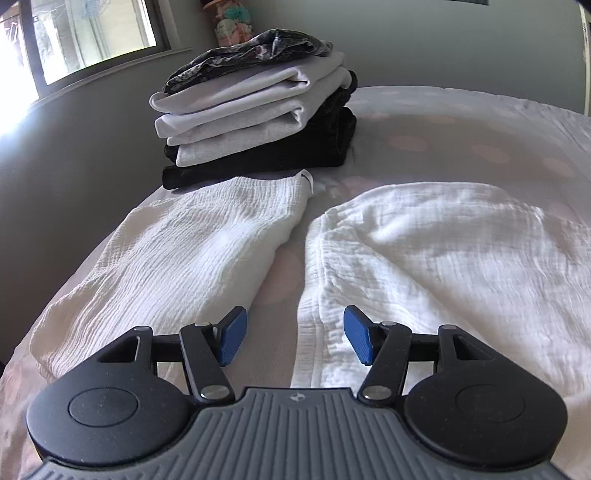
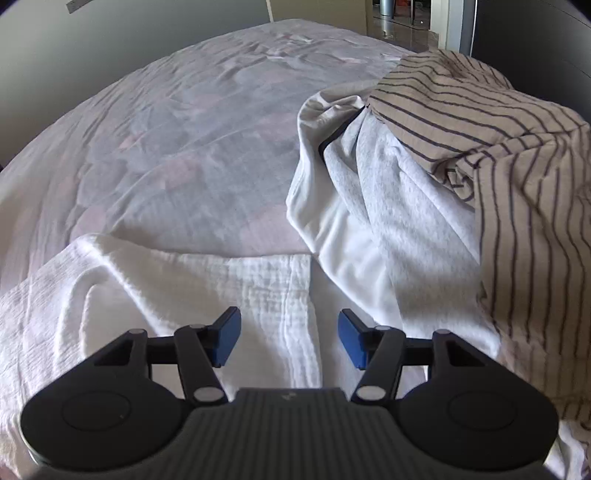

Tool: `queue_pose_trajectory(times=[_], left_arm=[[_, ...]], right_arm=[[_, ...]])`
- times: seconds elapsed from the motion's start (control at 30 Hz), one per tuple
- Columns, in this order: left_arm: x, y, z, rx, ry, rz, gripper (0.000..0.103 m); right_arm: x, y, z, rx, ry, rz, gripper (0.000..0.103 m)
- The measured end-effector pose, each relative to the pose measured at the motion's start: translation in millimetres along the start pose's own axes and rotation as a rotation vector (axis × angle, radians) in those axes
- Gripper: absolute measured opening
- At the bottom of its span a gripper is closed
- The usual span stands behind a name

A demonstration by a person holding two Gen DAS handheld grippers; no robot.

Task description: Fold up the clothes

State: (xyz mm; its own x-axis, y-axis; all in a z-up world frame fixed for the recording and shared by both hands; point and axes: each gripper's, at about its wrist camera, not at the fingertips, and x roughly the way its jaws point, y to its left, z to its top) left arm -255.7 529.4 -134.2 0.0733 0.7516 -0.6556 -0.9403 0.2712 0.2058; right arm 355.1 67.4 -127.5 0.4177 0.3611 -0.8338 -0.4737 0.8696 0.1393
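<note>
A white crinkled garment (image 1: 424,251) lies spread on the bed, with a sleeve or leg part (image 1: 173,254) stretched out to its left. My left gripper (image 1: 295,338) is open and empty, just above the garment's hemmed edge. In the right wrist view the same white garment (image 2: 192,280) lies under my right gripper (image 2: 288,338), which is open and empty over a thick seam. An unfolded pile of a grey-white top (image 2: 380,206) and a striped beige garment (image 2: 498,155) lies to the right.
A stack of folded clothes (image 1: 258,110), white, black and patterned, stands at the bed's far left corner by the wall and window (image 1: 74,37). The bedsheet (image 2: 184,129) stretches far ahead. A doorway (image 2: 406,22) shows beyond the bed.
</note>
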Motion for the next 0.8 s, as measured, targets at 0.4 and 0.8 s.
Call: queue_pose_trajectory(times=[0.4,0.8], left_arm=[[28,-5,6,-0.011,0.029,0.043,0.068],[26,-8,7,0.018,0.017,0.054,0.068]], right_arm=[[58,14,21,-0.059,0.011,0.006,0.008],[38,34,130,-0.186,-0.153,-0.14,0.007]])
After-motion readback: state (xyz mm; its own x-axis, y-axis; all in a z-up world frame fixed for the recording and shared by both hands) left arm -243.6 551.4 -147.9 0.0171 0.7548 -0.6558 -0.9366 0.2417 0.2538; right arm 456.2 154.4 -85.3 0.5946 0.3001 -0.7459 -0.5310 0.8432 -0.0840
